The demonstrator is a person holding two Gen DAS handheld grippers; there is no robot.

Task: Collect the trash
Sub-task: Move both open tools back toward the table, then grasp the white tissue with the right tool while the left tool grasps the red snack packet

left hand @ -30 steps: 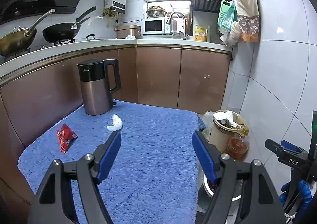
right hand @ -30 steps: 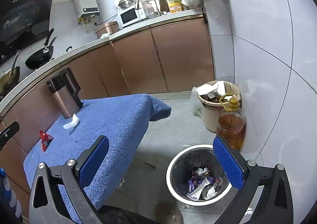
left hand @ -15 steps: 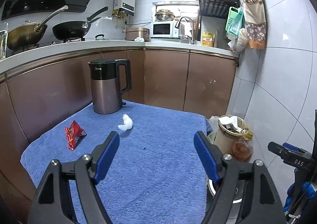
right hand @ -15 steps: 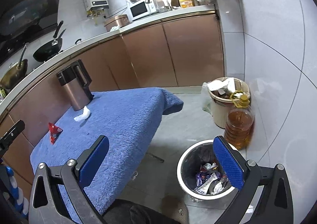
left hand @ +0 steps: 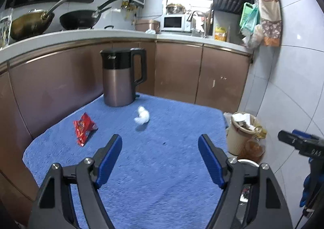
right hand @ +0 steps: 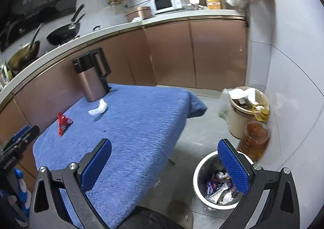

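Left wrist view: we see our left hand-held gripper (left hand: 160, 149) spread wide and gripping nothing, above the near part of the bench (left hand: 154, 184) with its blue towel. A red wrapper (left hand: 83, 127) lies on the left side of the bench, and a crumpled white tissue (left hand: 142, 117) sits farther in, near the kettle (left hand: 121, 78) at the far edge. A full beige bin (left hand: 241, 133) stands on the floor to the right.

Right wrist view: our right hand-held gripper (right hand: 164, 154) is also wide open and empty, between the bench (right hand: 141, 127) edge and a round trash can (right hand: 199, 176) holding wrappers on the floor. The red wrapper (right hand: 63, 123) and white tissue (right hand: 98, 109) lie far left on the bench, well apart from this hand-held gripper. An oil bottle (right hand: 256, 137) stands just beyond the trash can.
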